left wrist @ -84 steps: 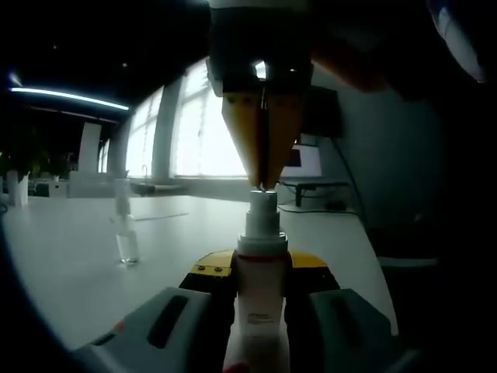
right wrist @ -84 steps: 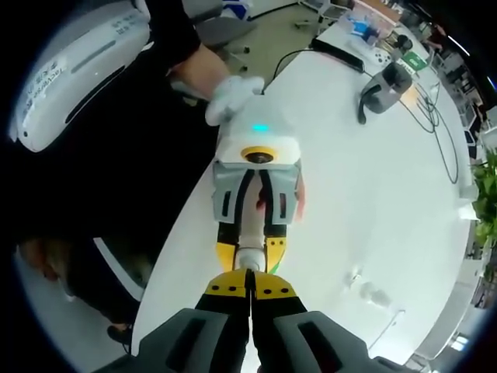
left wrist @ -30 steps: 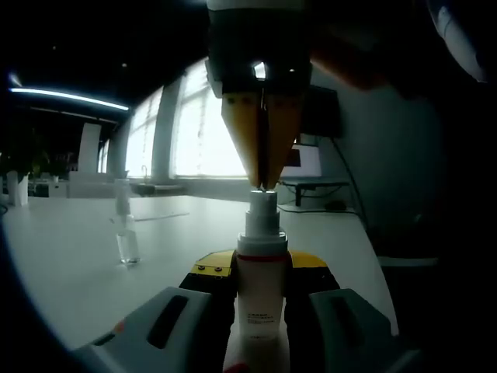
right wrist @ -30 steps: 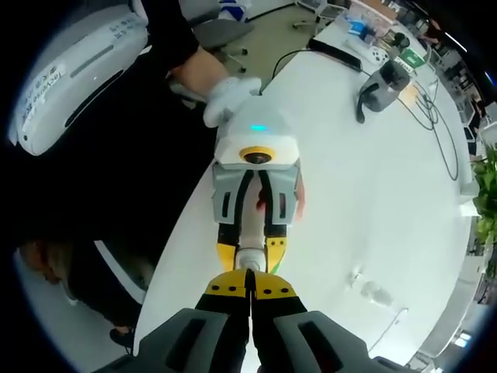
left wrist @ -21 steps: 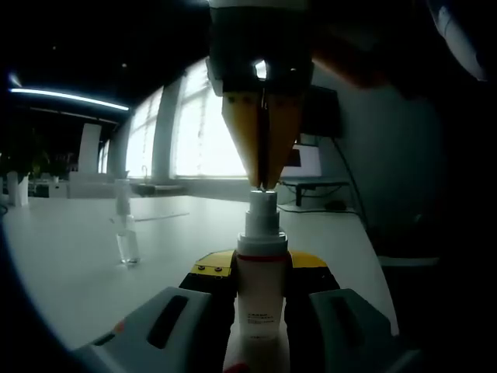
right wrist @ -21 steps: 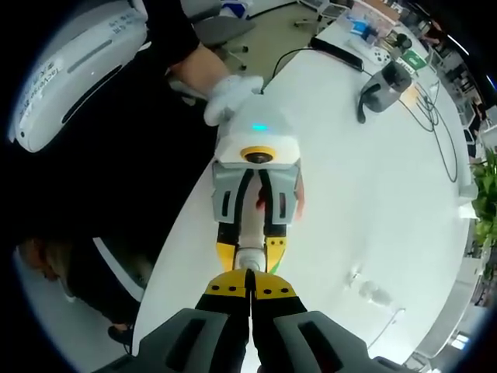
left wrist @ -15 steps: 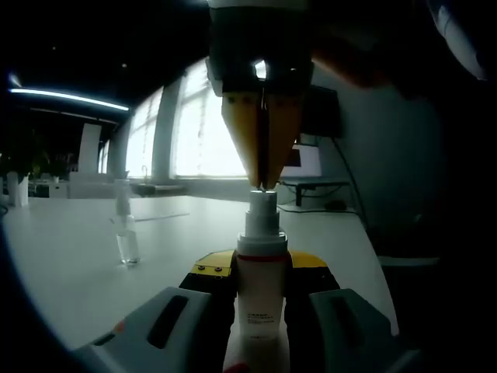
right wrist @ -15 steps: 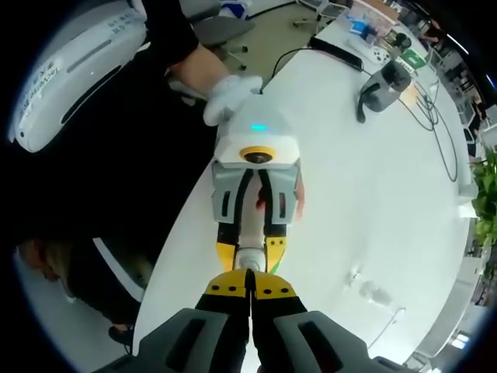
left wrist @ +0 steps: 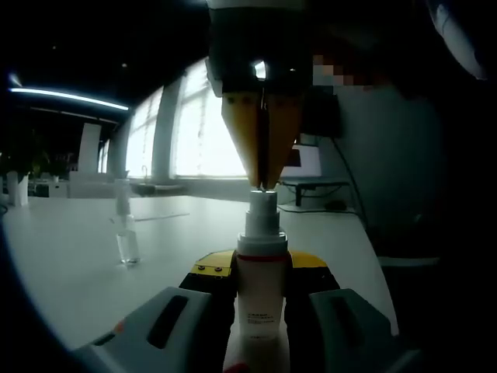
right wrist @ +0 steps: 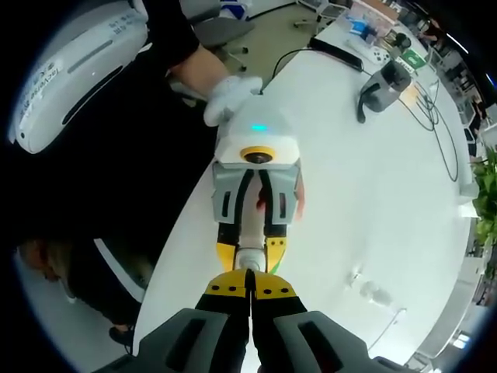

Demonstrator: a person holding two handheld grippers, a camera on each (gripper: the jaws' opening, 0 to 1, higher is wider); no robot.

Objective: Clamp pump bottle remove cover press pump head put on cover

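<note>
On the far left of my left gripper view the clear cover (left wrist: 126, 233) stands on the table (left wrist: 70, 264), well apart. At centre my left gripper (left wrist: 262, 284) pinches the pump bottle (left wrist: 262, 291), upright, long axis along the jaws. My right gripper (left wrist: 262, 183) comes straight down that axis (jaws pressed together), tips touching the pump head (left wrist: 262, 203). I judge the press runs along the bottle; the cover lies off to the left afterwards.
</note>
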